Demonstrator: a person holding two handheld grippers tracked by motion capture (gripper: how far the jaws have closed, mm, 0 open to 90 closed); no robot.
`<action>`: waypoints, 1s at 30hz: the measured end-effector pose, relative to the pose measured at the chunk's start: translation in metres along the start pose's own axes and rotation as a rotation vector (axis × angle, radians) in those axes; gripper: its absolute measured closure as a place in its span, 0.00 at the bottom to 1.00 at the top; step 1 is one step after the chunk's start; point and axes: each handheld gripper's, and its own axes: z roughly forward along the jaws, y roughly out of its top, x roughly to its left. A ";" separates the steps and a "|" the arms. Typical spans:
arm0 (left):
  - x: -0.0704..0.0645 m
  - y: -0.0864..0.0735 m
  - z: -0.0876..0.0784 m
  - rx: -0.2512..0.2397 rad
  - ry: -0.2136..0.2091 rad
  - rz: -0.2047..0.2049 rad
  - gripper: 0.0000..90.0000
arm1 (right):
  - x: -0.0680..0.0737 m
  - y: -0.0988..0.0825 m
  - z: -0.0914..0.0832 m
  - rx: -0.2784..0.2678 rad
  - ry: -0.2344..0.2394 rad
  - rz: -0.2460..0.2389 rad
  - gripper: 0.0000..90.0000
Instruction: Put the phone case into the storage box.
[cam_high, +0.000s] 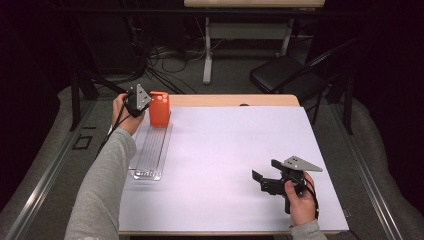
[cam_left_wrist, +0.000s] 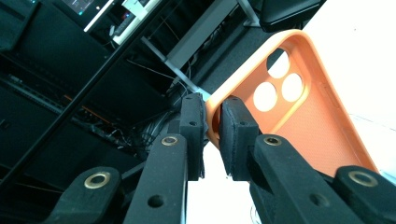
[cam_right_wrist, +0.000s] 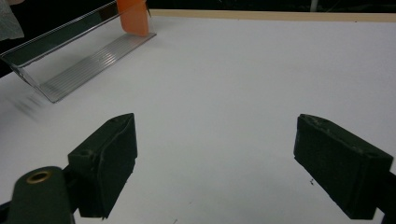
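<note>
White table (cam_high: 225, 165) lies bare between left gripper (cam_high: 136, 100), jaws pinching orange phone case's (cam_high: 159, 109) edge, and wide-open right gripper (cam_high: 265, 179).

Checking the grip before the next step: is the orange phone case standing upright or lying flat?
Upright. The orange phone case stands on end at the far end of the clear ribbed rack, its edge pinched by the left gripper.

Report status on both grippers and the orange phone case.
Left gripper shut on orange phone case rim, case upright at far end of clear ribbed stand. Right gripper open, nothing between its jaws. Nothing in the way.
</note>
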 end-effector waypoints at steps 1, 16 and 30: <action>0.000 0.000 0.000 -0.002 0.001 0.002 0.89 | 0.000 0.000 0.000 0.003 0.001 0.000 0.15; -0.001 -0.001 0.000 0.000 -0.008 0.035 0.88 | 0.000 -0.001 0.001 0.011 0.002 -0.002 0.15; 0.003 -0.006 -0.001 0.048 0.003 0.074 0.85 | 0.002 -0.001 0.002 0.013 0.005 -0.005 0.15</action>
